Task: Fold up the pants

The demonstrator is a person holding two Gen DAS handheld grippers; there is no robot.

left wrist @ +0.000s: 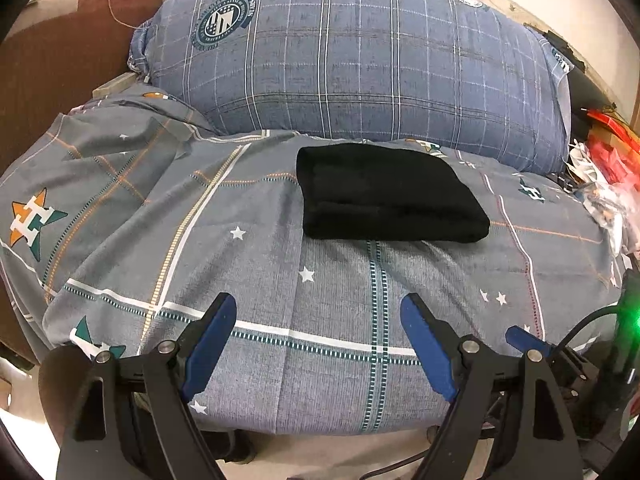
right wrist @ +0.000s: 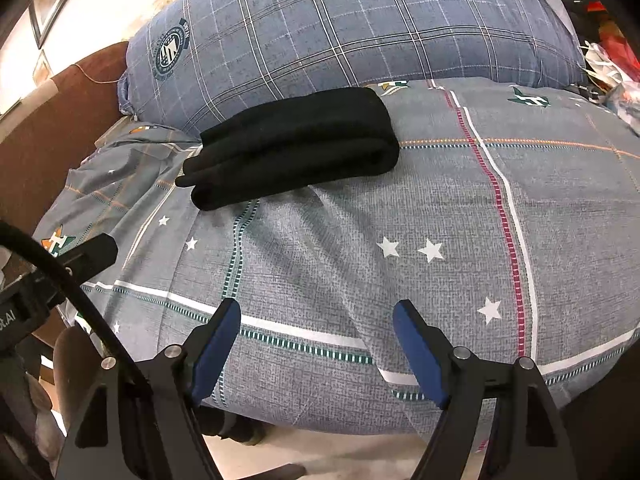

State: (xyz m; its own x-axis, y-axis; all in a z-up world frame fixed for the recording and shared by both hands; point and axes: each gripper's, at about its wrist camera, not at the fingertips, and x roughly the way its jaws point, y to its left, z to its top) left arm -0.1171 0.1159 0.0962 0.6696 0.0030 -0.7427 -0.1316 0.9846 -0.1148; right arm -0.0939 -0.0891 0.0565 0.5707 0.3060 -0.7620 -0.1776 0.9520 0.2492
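Observation:
Black pants lie folded into a thick rectangle on the grey starred bedsheet, just in front of the pillow. The right wrist view shows the same pants up and to the left, with stacked layers along their near edge. My left gripper is open near the bed's front edge, well short of the pants, nothing between its blue fingers. My right gripper is open too, hovering over bare bedsheet with nothing held. The right gripper's blue fingertip shows at the lower right of the left wrist view.
A large blue plaid pillow fills the back of the bed. Brown upholstery rises on the left. Red and white clutter lies off the bed's right side. The left gripper's body and a black cable show at left.

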